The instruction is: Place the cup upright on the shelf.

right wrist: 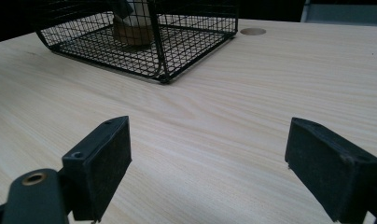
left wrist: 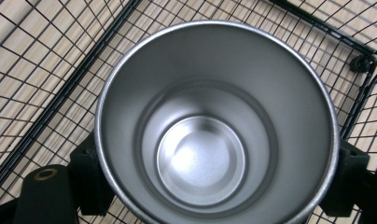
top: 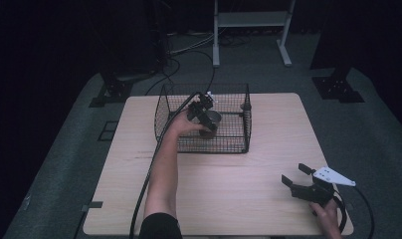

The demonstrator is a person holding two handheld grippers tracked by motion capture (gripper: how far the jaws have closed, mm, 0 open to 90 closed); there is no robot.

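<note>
A steel cup [left wrist: 200, 154] stands open side up inside a black wire basket [top: 224, 144] at the back middle of the table. My left gripper [top: 205, 118] reaches into the basket from the left and is shut on the cup [top: 213, 119]. In the left gripper view the black pads [left wrist: 91, 179] press against the cup's wall on both sides, with the basket mesh [left wrist: 46, 70] underneath. My right gripper [top: 294, 173] rests near the table's front right corner, open, with nothing between its pads [right wrist: 105, 156]. From there the basket [right wrist: 186, 42] lies ahead to the left.
The light wooden table [top: 229, 174] has bare surface between the basket and the right gripper. A round hole [right wrist: 252, 31] sits in the tabletop beyond the basket. Behind the table stand a white frame [top: 251, 20], black stand bases [top: 338, 89] and floor cables [top: 189, 47].
</note>
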